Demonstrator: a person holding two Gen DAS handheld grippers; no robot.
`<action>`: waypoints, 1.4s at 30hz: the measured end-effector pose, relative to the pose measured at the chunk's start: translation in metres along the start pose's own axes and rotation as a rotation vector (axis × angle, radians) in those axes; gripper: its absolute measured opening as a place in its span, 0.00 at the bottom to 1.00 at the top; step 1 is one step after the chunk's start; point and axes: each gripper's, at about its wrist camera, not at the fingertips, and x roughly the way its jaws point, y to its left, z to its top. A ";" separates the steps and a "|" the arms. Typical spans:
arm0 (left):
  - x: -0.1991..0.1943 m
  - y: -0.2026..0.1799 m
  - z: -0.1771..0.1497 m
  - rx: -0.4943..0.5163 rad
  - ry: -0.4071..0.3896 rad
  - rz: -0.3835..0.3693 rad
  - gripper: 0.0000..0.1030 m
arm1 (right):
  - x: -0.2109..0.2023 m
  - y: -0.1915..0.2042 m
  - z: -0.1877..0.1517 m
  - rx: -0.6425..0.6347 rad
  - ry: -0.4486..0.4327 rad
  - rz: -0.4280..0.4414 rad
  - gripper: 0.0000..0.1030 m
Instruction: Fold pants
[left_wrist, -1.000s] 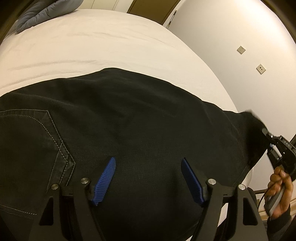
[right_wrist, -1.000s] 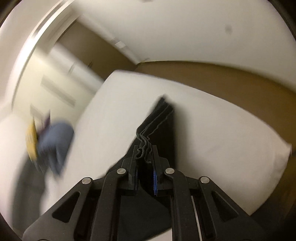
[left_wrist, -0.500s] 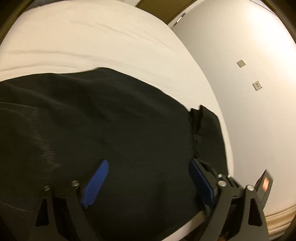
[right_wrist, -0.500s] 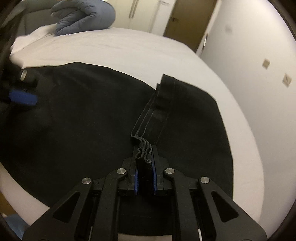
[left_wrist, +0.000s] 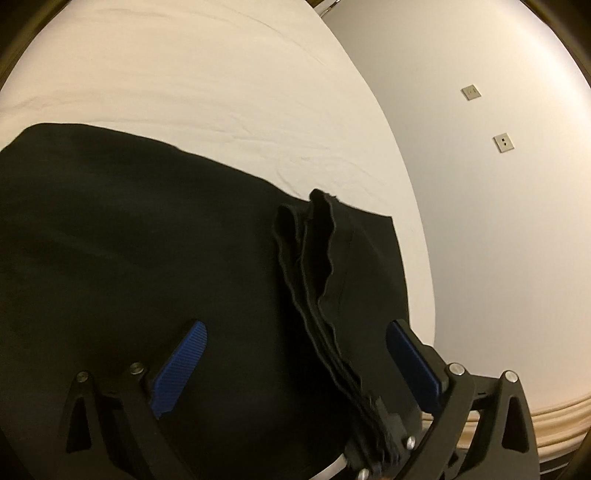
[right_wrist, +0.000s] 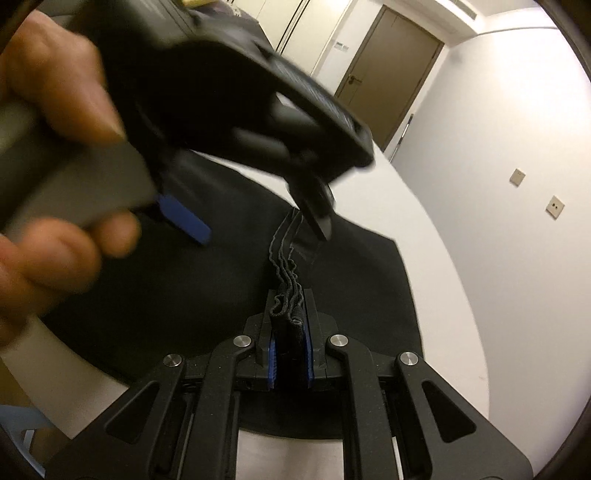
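Black pants (left_wrist: 129, 258) lie spread on a white bed (left_wrist: 184, 74). Their stacked hem ends (left_wrist: 317, 273) are folded back over the rest of the cloth. My right gripper (right_wrist: 290, 345) is shut on those bunched hems (right_wrist: 284, 295) near the bed's front edge; it also shows low in the left wrist view (left_wrist: 380, 443). My left gripper (left_wrist: 295, 354) is open just above the pants, with the hem stack rising between its blue pads (left_wrist: 181, 365). In the right wrist view the left gripper (right_wrist: 258, 221) hovers close above the hems, blurred, held by a hand (right_wrist: 48, 110).
A white wall (left_wrist: 498, 221) with two small plates (left_wrist: 503, 143) stands right of the bed. A brown door (right_wrist: 388, 70) is at the far end of the room. The bed's edge (left_wrist: 424, 295) curves close by the pants on the right.
The right gripper has carried the hems over onto the pants and toward the left gripper. The left gripper has moved right, over the hem stack, staying open.
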 end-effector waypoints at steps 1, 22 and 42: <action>0.000 -0.001 0.002 -0.004 -0.002 0.001 0.95 | -0.002 0.000 0.002 -0.002 -0.006 -0.001 0.09; -0.031 0.028 0.005 0.089 0.011 0.055 0.07 | -0.036 0.031 -0.013 -0.127 -0.053 0.065 0.09; -0.093 0.103 -0.009 0.079 -0.007 0.151 0.07 | -0.054 0.036 -0.045 -0.280 -0.078 0.226 0.09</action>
